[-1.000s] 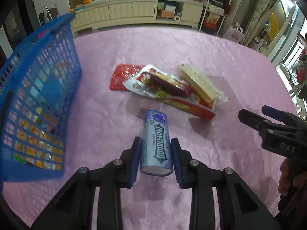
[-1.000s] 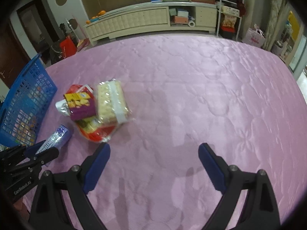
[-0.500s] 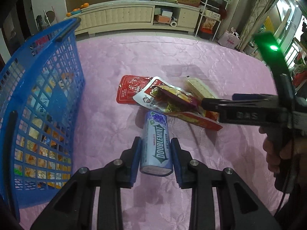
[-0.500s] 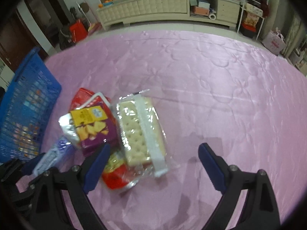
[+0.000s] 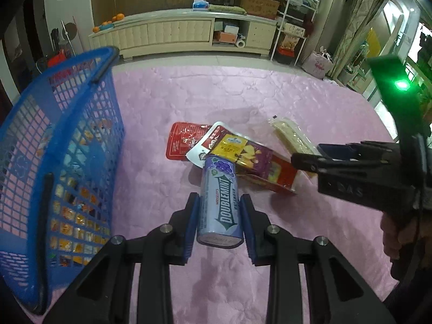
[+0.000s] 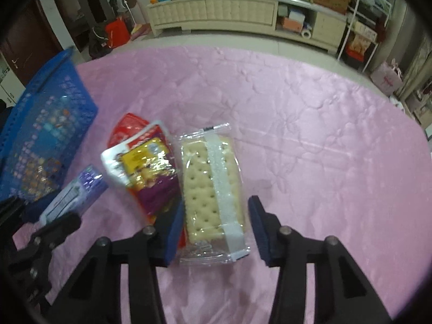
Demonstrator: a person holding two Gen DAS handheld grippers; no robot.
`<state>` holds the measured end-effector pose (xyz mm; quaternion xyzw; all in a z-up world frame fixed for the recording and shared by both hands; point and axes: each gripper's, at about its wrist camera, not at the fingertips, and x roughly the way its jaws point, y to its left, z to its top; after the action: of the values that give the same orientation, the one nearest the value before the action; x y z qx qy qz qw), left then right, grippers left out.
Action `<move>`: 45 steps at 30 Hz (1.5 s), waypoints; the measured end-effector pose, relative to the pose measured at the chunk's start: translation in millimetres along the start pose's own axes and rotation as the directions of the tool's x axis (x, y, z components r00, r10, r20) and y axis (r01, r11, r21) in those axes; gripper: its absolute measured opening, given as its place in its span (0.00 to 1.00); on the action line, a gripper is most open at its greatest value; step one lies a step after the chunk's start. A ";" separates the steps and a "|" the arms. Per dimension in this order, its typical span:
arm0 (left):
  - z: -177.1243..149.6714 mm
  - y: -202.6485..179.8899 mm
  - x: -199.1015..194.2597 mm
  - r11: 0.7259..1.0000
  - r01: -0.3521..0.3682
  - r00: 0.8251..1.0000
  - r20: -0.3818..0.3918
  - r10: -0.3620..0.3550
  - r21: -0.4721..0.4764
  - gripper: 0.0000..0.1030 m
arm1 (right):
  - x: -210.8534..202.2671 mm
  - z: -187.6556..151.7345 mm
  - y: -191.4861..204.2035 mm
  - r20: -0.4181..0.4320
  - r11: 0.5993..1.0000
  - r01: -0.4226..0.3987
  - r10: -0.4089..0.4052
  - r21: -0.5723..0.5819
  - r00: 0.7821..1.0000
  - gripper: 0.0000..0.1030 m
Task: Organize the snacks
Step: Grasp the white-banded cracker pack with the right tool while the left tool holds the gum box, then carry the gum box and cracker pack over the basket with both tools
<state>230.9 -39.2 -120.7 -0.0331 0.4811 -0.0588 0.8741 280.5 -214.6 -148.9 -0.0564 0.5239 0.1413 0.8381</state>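
Cylindrical gum canister (image 5: 220,202), crinkly cracker packet (image 6: 213,194)

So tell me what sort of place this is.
Probably a home living room. A long cream low cabinet with oranges on top runs along the back wall, a wire shelf rack holds household clutter beside it, and the snacks lie on a pink quilted tablecloth.

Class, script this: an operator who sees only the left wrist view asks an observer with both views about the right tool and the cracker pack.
Operator: Is the right tool around the cracker pack?
Observer: Yes. The right tool straddles the near end of the cracker pack; its jaws have just been closing, with a gap left on its right side.
Operator: What lies at the tool's left side?
Observer: The edge of the purple bag, right beside the pack.
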 end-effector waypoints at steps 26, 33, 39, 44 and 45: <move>-15.5 46.2 -145.7 0.999 0.016 0.974 0.225 -0.026 0.044 0.28 | -136.5 -35.0 116.4 0.195 0.997 -0.064 0.071 -0.038 0.978 0.50; -18.5 96.2 -160.4 1.000 -0.008 0.969 0.247 0.006 0.006 0.28 | -136.2 -19.8 168.5 0.198 0.991 -0.062 0.085 -0.118 0.977 0.50; -14.9 131.1 -168.2 0.998 -0.061 0.966 0.251 0.054 0.018 0.28 | -119.5 -5.1 203.0 0.196 0.988 -0.078 0.104 -0.135 0.975 0.50; -13.0 161.9 -164.7 0.995 -0.092 0.964 0.254 0.078 0.045 0.28 | -98.4 6.9 230.5 0.163 0.985 -0.117 0.137 -0.127 0.977 0.50; -13.1 167.2 -163.1 0.995 -0.091 0.965 0.249 0.079 0.036 0.28 | -93.3 9.7 238.1 0.155 0.984 -0.110 0.131 -0.140 0.979 0.50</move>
<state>145.3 148.4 -10.3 0.0011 0.3680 -0.0278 0.9294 180.1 -1.8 -48.4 -0.0675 0.4455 0.2299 0.8626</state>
